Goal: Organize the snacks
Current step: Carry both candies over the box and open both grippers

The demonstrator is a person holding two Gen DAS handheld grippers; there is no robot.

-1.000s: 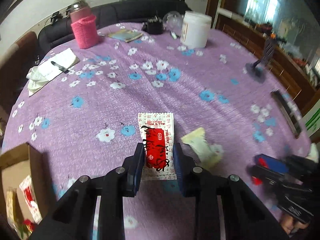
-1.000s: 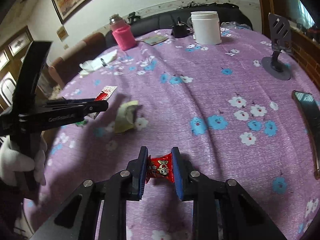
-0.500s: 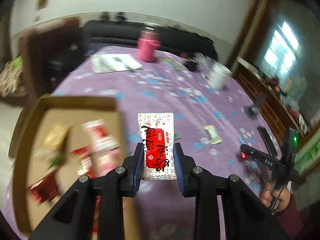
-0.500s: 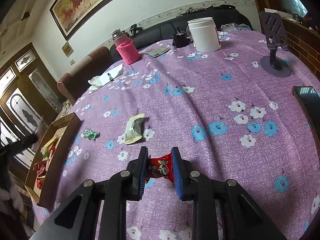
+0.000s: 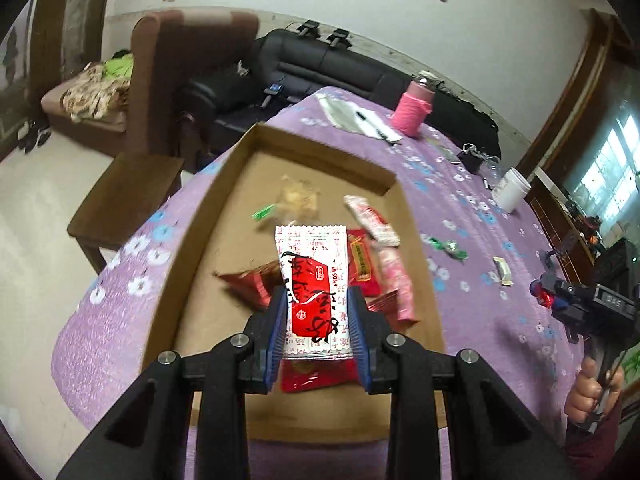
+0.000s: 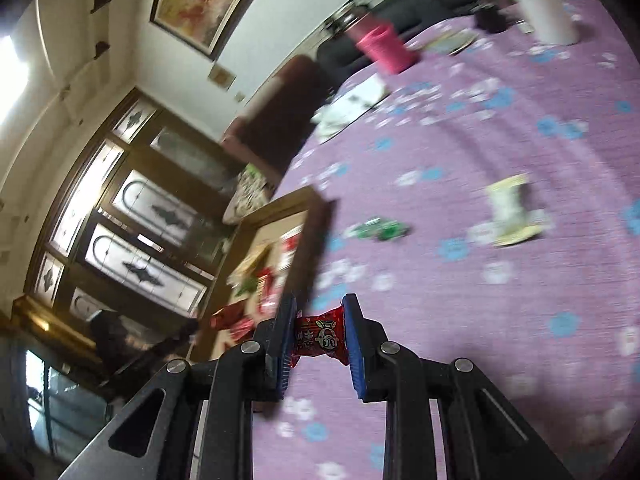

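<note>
Left wrist view. Left gripper (image 5: 318, 322): fingers (image 5: 279, 322) clenched on a white-and-red sachet (image 5: 314, 290), held flat with its long axis running straight ahead along the fingers. Cardboard tray (image 5: 192, 240): directly beneath and ahead of the fingers, resting on the purple floral worktop (image 5: 472, 240); it already holds several red, pink and tan packets (image 5: 372, 220). Loose items to the right of the fingers, outside the tray: a green candy (image 5: 446, 245) and, farther right, a pale bar (image 5: 503, 270). Right gripper (image 5: 554, 300): far right edge, well apart from the tray.

Right wrist view (blurred). Right gripper (image 6: 318, 334): fingers (image 6: 354, 340) grasping a small red candy (image 6: 319, 335) across its short length. Cardboard tray (image 6: 310, 240): ahead and to the left of these fingers; whether the fingers are over its rim is unclear, though probably short of it.

Assessment: the left gripper is nearer; its sachet hangs over the tray, so release is a straight drop.
</note>
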